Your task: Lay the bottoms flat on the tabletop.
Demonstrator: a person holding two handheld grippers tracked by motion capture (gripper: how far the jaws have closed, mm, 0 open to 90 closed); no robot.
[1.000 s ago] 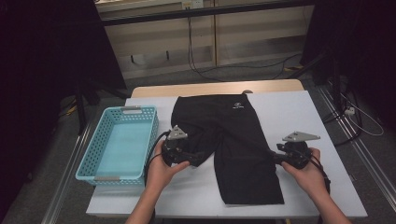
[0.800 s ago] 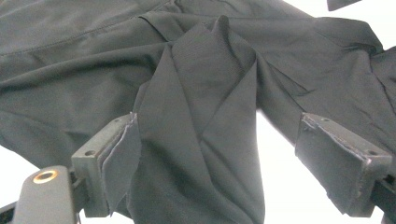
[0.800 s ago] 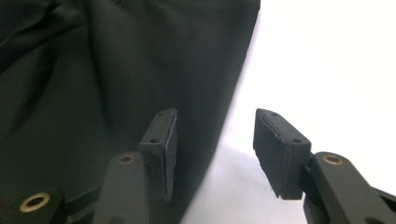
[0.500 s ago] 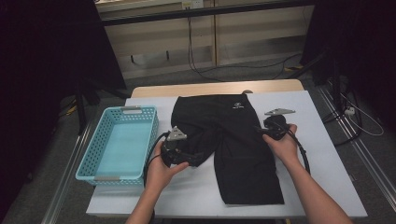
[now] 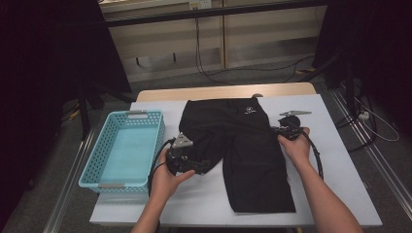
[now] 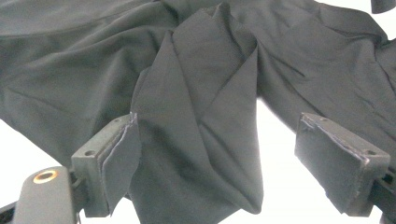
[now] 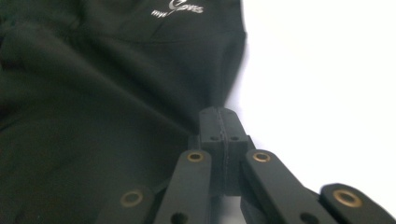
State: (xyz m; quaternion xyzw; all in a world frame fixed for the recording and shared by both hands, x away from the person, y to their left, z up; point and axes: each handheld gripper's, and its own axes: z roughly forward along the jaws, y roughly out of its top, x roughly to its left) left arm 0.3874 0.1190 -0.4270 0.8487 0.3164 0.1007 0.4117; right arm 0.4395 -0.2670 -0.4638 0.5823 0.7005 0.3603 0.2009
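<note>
Black shorts (image 5: 243, 150) lie spread mid-table, right of the teal basket (image 5: 104, 182), which holds nothing. Left gripper (image 5: 192, 165) has jaws released wide around a bunched fold. Right gripper (image 5: 278, 130), jaws just closing, is clenched at the shorts' right edge.

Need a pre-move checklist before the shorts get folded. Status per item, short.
1. Right tool shut at the side edge of the black shorts: ok, its jaws have just been closing. Whether cloth is pinched between the pads: cannot tell.
2. Left tool gripping cloth: not ok, jaws stand wide; a fold of the shorts leg lies between them, the far pad clear of it.
3. Shorts flat on the table: not ok, the left leg is bunched up.
4. Blue basket free to receive: ok, nothing seen in it.
</note>
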